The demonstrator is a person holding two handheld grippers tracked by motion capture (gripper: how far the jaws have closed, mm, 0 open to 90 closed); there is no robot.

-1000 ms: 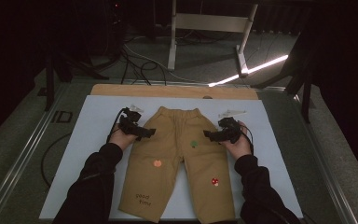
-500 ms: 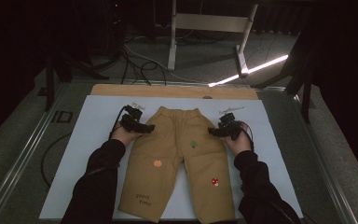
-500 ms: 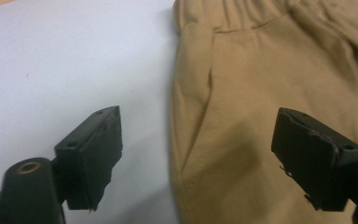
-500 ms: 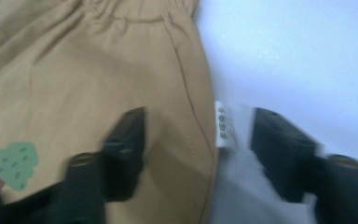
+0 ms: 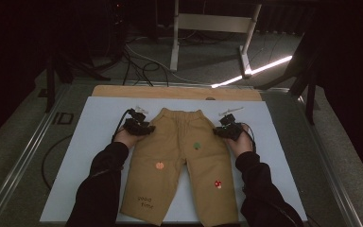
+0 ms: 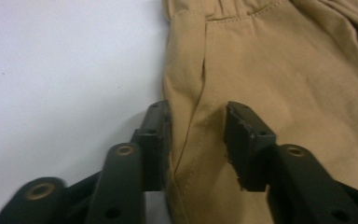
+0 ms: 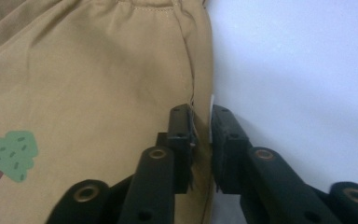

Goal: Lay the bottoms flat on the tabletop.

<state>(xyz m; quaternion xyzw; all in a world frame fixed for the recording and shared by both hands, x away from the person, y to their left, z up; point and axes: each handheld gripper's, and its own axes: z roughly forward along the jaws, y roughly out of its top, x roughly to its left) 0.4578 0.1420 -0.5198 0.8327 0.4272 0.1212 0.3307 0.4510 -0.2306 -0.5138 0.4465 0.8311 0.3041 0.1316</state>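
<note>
While the tan trousers (image 5: 184, 161) lie flat, waistband away from the person, legs toward them, on the pale blue sheet (image 5: 90, 142), both grippers sit at the hip edges; left gripper (image 5: 144, 127) at the trousers' left side seam, right gripper (image 5: 221, 131) at the right one. Left gripper view: jaws spread, fabric edge between them, one jaw on the sheet, the other over cloth, not clamped. Right gripper view: jaws nearly together, the side seam (image 7: 200, 116) pinched in the narrow gap; the tree patch (image 7: 9, 156) is sharp here, just a green speck in the high view. High view adds the orange patch (image 5: 159, 165), red mushroom patch (image 5: 217, 184) and lettering (image 5: 145, 202) on the left leg. Sheet has open margin both sides of the trousers; wooden board edge (image 5: 179, 92) beyond the waistband; metal rail (image 5: 23, 156) along the table's left; cables (image 5: 137, 64) and a stand (image 5: 212, 28) on the floor beyond, well apart.
</note>
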